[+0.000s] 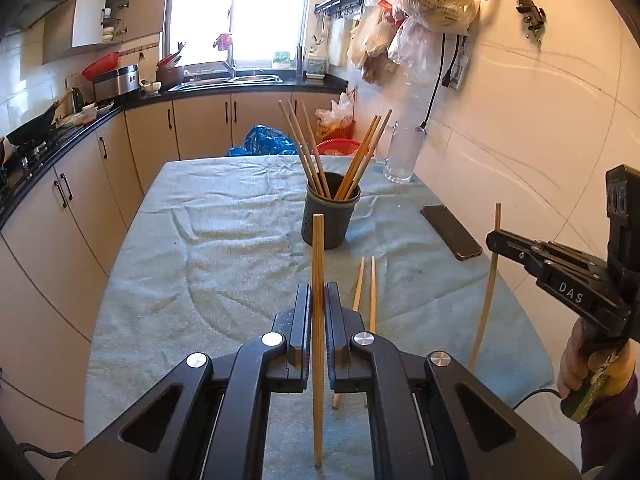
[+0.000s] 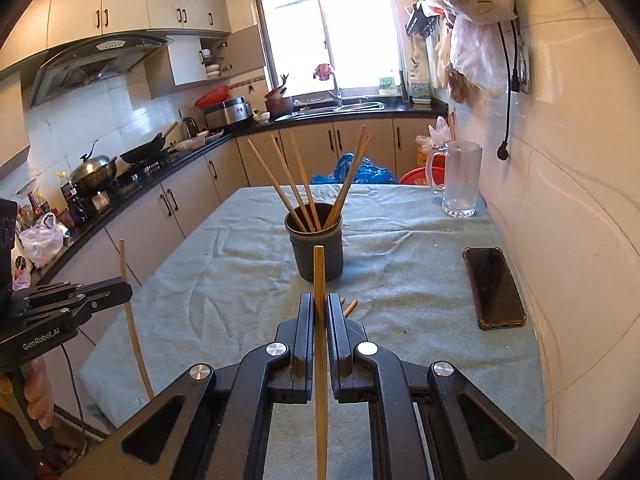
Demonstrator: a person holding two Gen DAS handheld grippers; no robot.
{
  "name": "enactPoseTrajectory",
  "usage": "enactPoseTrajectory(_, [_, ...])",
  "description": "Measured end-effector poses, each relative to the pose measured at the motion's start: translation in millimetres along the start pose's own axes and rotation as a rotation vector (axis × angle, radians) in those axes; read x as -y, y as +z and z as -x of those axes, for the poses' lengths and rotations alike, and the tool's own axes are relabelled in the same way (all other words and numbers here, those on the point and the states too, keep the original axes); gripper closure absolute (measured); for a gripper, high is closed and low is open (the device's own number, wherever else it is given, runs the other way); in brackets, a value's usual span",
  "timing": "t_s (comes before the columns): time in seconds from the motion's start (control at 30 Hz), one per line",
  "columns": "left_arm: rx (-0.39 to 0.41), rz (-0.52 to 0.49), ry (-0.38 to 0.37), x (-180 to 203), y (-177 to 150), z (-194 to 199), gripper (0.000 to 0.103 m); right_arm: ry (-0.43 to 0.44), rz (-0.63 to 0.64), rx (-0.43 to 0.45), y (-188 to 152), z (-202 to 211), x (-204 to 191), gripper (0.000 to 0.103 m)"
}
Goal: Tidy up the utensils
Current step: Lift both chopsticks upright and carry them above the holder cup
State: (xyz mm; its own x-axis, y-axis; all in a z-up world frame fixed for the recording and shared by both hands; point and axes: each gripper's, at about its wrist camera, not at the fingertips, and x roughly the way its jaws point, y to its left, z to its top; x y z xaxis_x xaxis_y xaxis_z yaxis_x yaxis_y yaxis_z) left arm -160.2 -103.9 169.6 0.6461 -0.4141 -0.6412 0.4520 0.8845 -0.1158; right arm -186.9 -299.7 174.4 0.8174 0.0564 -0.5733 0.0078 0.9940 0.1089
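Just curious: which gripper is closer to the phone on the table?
Right. The right gripper hangs just beside the phone, which lies on its right; the left gripper is farther, across the loose chopsticks.

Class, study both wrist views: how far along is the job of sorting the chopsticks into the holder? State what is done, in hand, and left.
Done: several chopsticks already stand in the dark holder. In hand: the left gripper is shut on one chopstick, and the right gripper is shut on another, both short of the holder. Left: two loose chopsticks lie on the cloth-covered table.
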Motion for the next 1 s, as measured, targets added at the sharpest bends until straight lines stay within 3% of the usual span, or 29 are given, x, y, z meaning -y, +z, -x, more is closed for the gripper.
enactPoseTrajectory(0.67, [0.102, -0.008, -0.026, 8.2, 40.7, 13.3, 0.097, 0.015, -0.033, 0.058, 17.8, 1.4, 5.6, 0.096])
enactPoseTrajectory(1.0, [0.136, -0.037, -0.028, 8.9, 86.5, 3.0, 0.097, 0.011, -0.02, 0.132, 60.0, -2.3, 2.5, 0.096])
